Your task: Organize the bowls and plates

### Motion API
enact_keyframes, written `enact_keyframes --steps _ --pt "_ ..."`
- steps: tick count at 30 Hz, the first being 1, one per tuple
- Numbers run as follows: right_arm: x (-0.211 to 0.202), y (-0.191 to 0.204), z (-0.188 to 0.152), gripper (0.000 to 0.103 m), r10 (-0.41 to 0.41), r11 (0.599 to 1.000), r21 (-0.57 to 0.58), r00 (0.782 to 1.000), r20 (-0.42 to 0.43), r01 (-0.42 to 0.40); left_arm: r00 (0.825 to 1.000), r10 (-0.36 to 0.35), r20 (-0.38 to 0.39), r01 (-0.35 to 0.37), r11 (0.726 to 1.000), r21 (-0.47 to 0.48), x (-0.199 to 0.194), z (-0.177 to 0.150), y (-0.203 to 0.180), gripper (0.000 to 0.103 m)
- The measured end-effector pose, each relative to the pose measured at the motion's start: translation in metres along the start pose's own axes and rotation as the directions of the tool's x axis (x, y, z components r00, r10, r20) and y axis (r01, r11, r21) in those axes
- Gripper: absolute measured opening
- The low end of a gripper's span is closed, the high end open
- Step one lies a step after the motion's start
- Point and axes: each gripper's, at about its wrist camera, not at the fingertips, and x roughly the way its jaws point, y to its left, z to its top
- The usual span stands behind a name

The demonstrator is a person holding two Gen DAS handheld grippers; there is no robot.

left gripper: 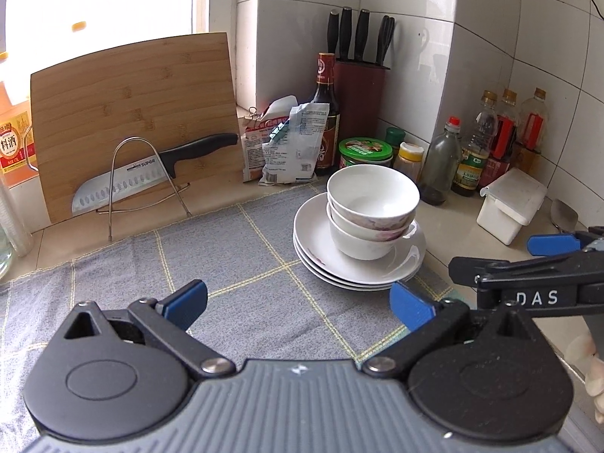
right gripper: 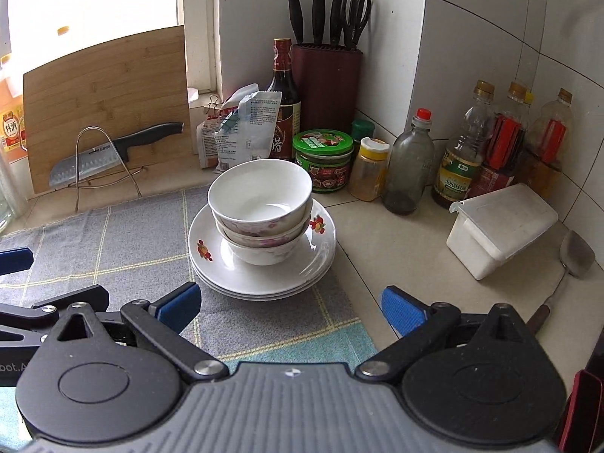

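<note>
Bowls (right gripper: 260,204) sit nested, three of them as far as the rims show, mouth up on a stack of three white plates (right gripper: 211,260), and the whole pile rests on the far right part of the grey checked cloth (right gripper: 124,241), close to its right edge where the bare counter (right gripper: 381,238) begins. Behind the pile, near the tiled wall, stand a green-lidded jar (right gripper: 324,166), sauce bottles and a knife block (right gripper: 326,87); a white lidded box (right gripper: 498,226) lies well off to the right.

In the right wrist view the pile lies ahead of the right gripper (right gripper: 288,309) and slightly to its left, near the fingertips but apart from them. In the left wrist view the same pile lies ahead and off to the right of the left gripper (left gripper: 298,302), near that gripper's right pad. Both tools are spread wide and pinch nothing. They hover side by side above the cloth, the right one showing at the right edge of the left view.

Judging from this, the right gripper is the better lined up: the pile is almost on its axis, while the left would have to swing rightwards. The pile is round, so it has no long axis; a grip would likely fall on the top bowl's rim, one finger inside and one outside.
</note>
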Motion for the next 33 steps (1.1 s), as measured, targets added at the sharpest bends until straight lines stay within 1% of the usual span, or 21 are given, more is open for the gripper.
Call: enact_keyframes --steps 4,12,33 --pt "-0.0049 0.0023 -0.0026 0.103 0.007 1.000 0.012 1.000 0.001 -0.007 1.000 0.021 0.000 -0.021 1.000 0.015 -0.0025 0.0009 -0.0011 0.102" --pt "-0.0082 0.0064 -0.0030 0.103 -0.001 1.000 0.017 1.000 0.003 0.001 1.000 0.032 -0.001 -0.032 0.999 0.013 -0.0036 0.0021 0.0001 0.102" --pt "-0.0083 0.0049 -0.0019 0.103 -0.014 1.000 0.026 1.000 -0.002 0.014 1.000 0.026 -0.007 -0.026 1.000 0.015 -0.0014 0.0040 -0.0002 0.102"
